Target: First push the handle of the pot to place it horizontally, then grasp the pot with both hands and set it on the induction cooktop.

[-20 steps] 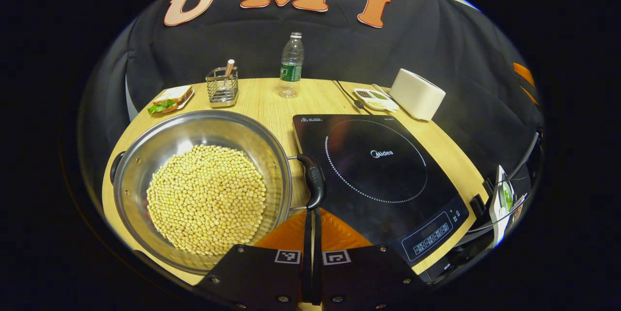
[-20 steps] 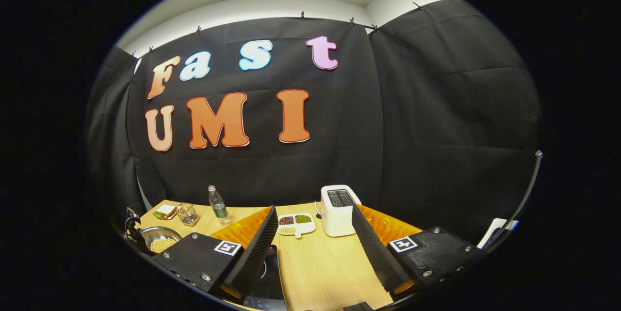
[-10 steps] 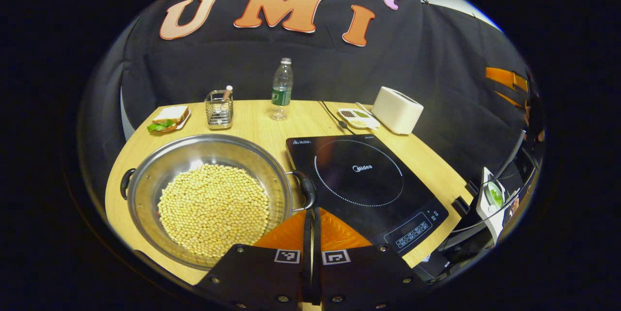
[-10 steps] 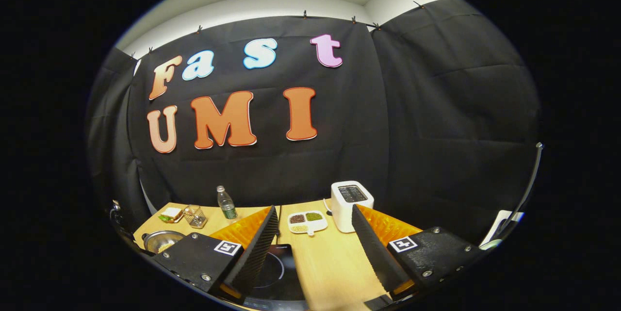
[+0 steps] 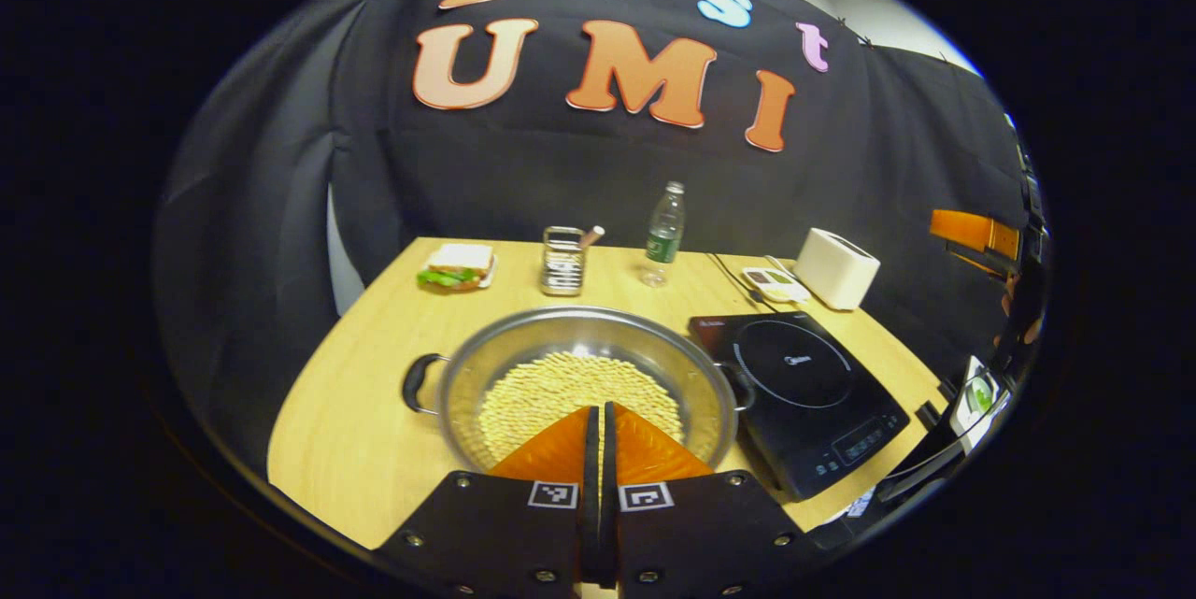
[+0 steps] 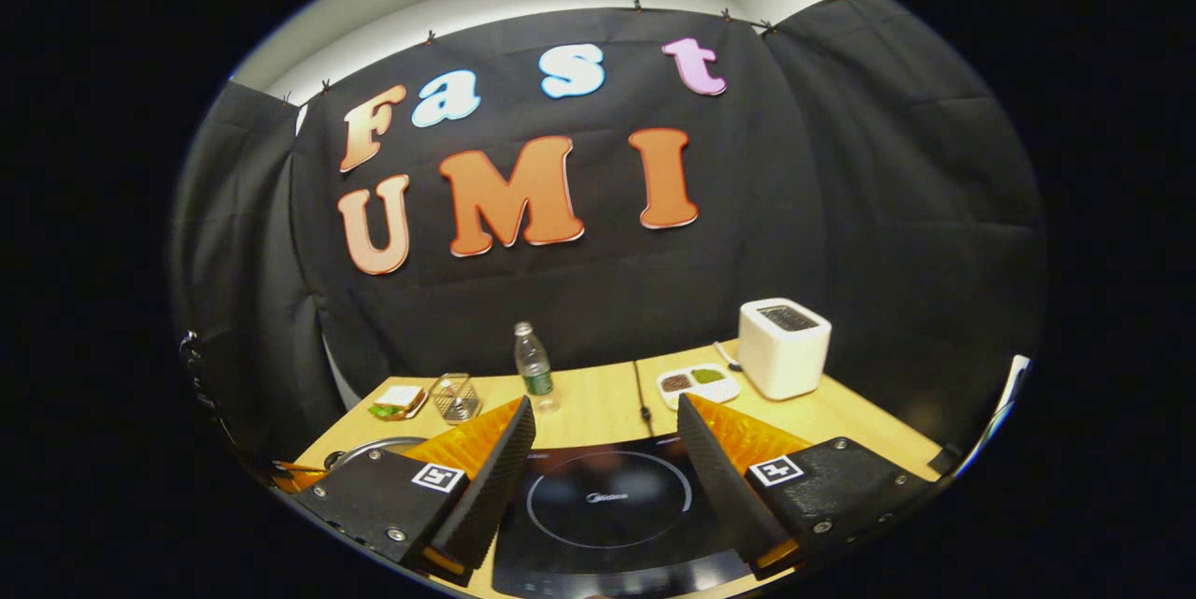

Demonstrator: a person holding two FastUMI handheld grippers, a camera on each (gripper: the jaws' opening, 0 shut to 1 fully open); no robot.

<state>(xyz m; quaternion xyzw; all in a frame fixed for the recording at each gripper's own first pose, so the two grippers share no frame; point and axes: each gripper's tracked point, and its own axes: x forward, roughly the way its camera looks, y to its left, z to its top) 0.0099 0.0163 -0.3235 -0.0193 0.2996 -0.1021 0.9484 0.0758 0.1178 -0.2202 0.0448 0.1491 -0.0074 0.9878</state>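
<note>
**Pot beside the cooktop, handles lying left and right**

In the left gripper view, the left gripper (image 5: 598, 421) sits at the bottom of the picture with its two fingers pressed together and nothing between them. It hangs above the near edge of the pot (image 5: 584, 375), not touching it as far as can be seen. The pot is a wide steel one filled with pale beans (image 5: 570, 389). It stands on the wooden table (image 5: 364, 421), just left of the induction cooktop (image 5: 804, 384), with its right handle (image 5: 738, 384) close against the cooktop's near left edge and its left handle (image 5: 416, 382) pointing to the opposite side. Behind the pot stand a wire holder (image 5: 562, 260) and a water bottle (image 5: 662, 235); a sandwich (image 5: 455, 265) lies at the far left. At the far right are a small divided dish (image 5: 772, 282) and a white toaster (image 5: 836, 268).

In the right gripper view, the right gripper (image 6: 605, 459) is spread wide with nothing in it, held over the cooktop (image 6: 607, 506), whose ring shows between the fingers. The rim of the pot (image 6: 369, 446) peeks out at the lower left, behind the left finger. Farther back on the table (image 6: 841, 417) are the sandwich (image 6: 397, 401), wire holder (image 6: 456, 396), bottle (image 6: 534, 375), divided dish (image 6: 698, 383) and toaster (image 6: 783, 349).
</note>
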